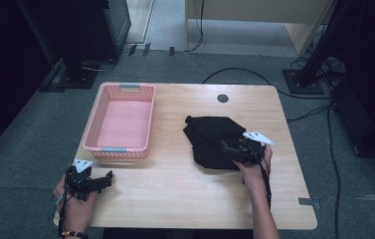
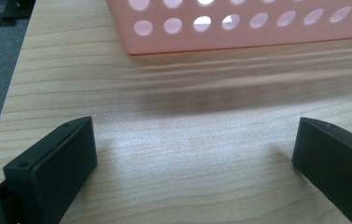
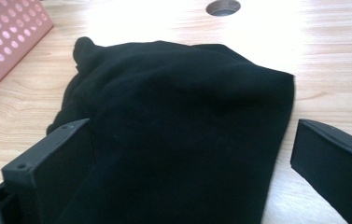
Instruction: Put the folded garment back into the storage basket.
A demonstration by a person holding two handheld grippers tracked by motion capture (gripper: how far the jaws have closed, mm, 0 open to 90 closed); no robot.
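Observation:
A folded black cloth (image 1: 214, 141) lies on the wooden table (image 1: 175, 189), right of centre. My right gripper (image 1: 231, 151) is over its near right edge, open, with the jaws spread to either side of the cloth (image 3: 183, 126) and not closed on it. An empty pink perforated basket (image 1: 121, 121) stands at the table's left. My left gripper (image 1: 106, 179) rests open near the front left corner, just short of the basket's near wall (image 2: 239, 28), with bare wood between its jaws.
A round cable hole (image 1: 223, 98) sits in the table near the far edge. Cables and black stand bases lie on the grey carpet beyond and to the right of the table. A strip of grey tape (image 1: 308, 202) marks the front right edge.

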